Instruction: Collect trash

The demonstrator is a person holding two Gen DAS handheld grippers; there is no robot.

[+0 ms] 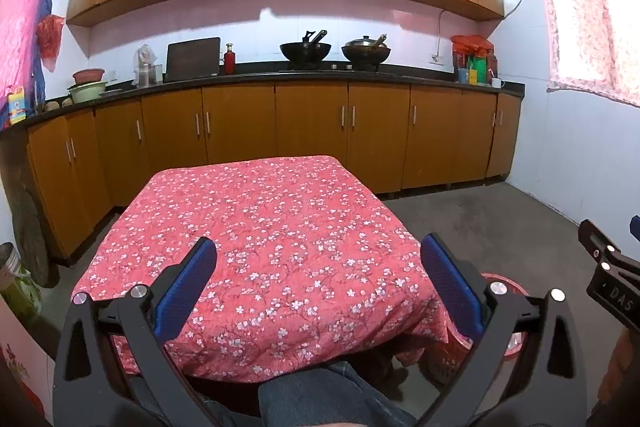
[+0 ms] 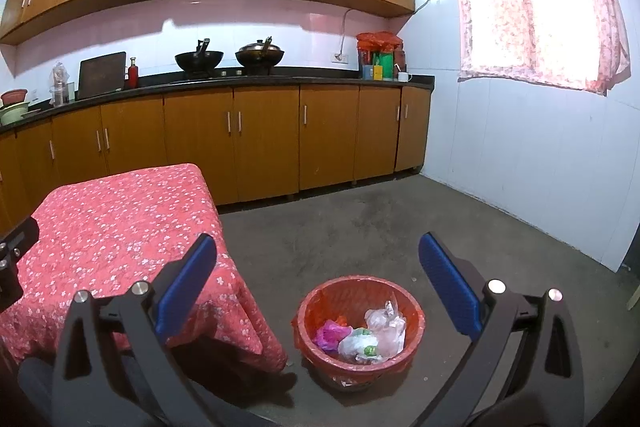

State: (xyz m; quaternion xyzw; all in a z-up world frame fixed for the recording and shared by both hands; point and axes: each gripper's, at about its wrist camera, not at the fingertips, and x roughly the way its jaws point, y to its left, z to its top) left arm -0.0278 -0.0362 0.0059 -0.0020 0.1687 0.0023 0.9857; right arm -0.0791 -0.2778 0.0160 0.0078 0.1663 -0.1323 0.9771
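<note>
A red trash basket [image 2: 320,297] lined with a red bag stands on the floor right of the table. Inside it lie crumpled clear plastic [image 2: 386,323], a white bag [image 2: 356,345] and a pink bag [image 2: 328,333]. My right gripper [image 2: 318,281] is open and empty, held above and before the basket. My left gripper [image 1: 318,281] is open and empty over the near edge of the table with the red flowered cloth [image 1: 264,235]. The basket's rim [image 1: 502,283] shows partly behind the left gripper's right finger. No trash shows on the cloth.
Brown kitchen cabinets [image 1: 312,123] with a dark counter run along the far wall, bearing two woks [image 1: 306,49], a red bottle and bowls. The grey concrete floor [image 2: 360,223] lies right of the table. A curtained window [image 2: 536,3] is on the right wall. The person's knees sit below the table's near edge.
</note>
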